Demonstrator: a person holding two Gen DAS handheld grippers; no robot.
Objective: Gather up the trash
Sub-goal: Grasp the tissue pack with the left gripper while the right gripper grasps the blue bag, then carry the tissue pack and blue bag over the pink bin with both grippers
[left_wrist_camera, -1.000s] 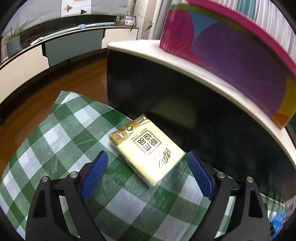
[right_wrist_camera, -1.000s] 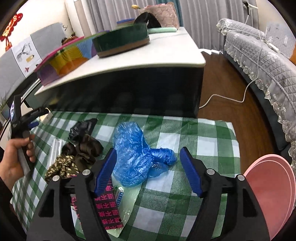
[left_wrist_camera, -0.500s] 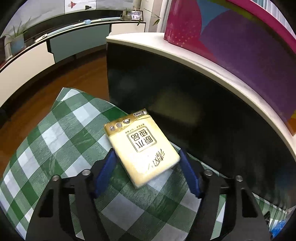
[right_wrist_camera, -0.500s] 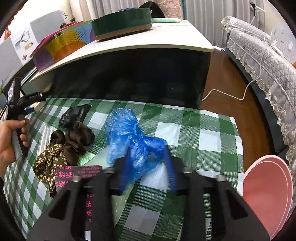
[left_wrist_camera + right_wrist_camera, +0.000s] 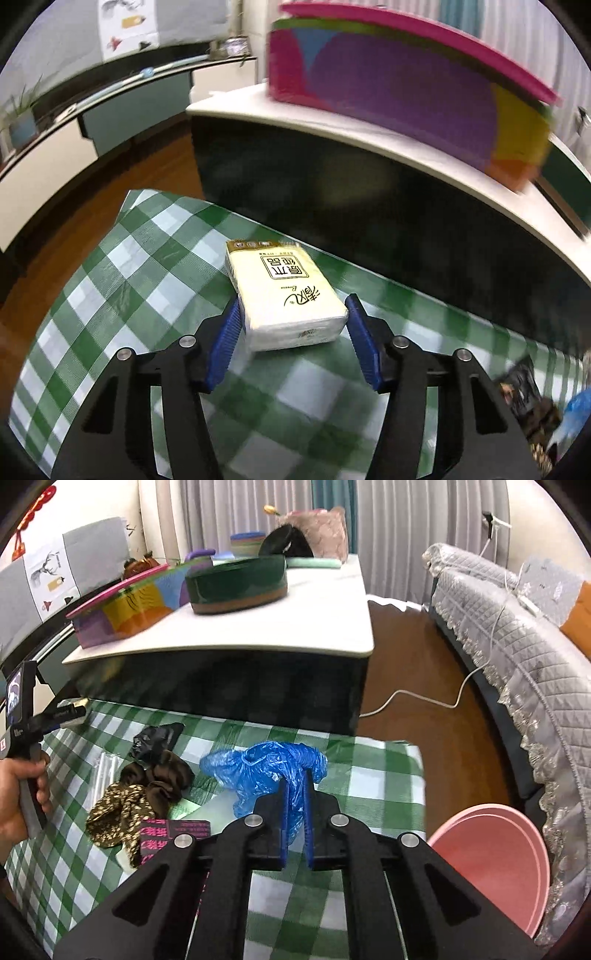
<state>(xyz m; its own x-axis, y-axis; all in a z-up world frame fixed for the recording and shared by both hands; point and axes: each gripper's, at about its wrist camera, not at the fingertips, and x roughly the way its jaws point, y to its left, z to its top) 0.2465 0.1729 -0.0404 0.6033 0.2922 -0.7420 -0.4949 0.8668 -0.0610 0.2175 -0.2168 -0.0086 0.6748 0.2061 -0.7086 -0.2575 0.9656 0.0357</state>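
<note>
broadly, the scene is filled by a green-and-white checked cloth (image 5: 373, 786) spread in front of a dark cabinet with a white top (image 5: 314, 627), on which a multicoloured box with a pink lid (image 5: 406, 88) and a round dark green tin (image 5: 236, 583) are set. to the right of the cloth a sofa under a grey quilted cover (image 5: 517, 635) is seen, and a pink basin (image 5: 495, 856) stands just off the cloth's right edge. in the right wrist view a crumpled blue plastic bag (image 5: 258, 768) is clamped in the right gripper (image 5: 295, 823), whose jaws have just been closing and are now nearly together, the thin plastic being pinched between the blue pads (image 5: 283, 827) and bunched above them. left of the bag, a brown patterned fabric bundle (image 5: 140, 794), a black crumpled wrapper (image 5: 155, 738) and a black packet with pink lettering (image 5: 173, 834) are scattered on the cloth. at the far left, a hand (image 5: 22, 794) is seen around the handle of the other tool. in the left wrist view a cream tissue pack (image 5: 284, 295) is bracketed by the left gripper (image 5: 293, 336), whose jaws have just been closing; they are set about halfway, the pads touching the pack's near corners on either side. the pack appears raised slightly off the cloth, though this cannot be told for certain through the blur.
</note>
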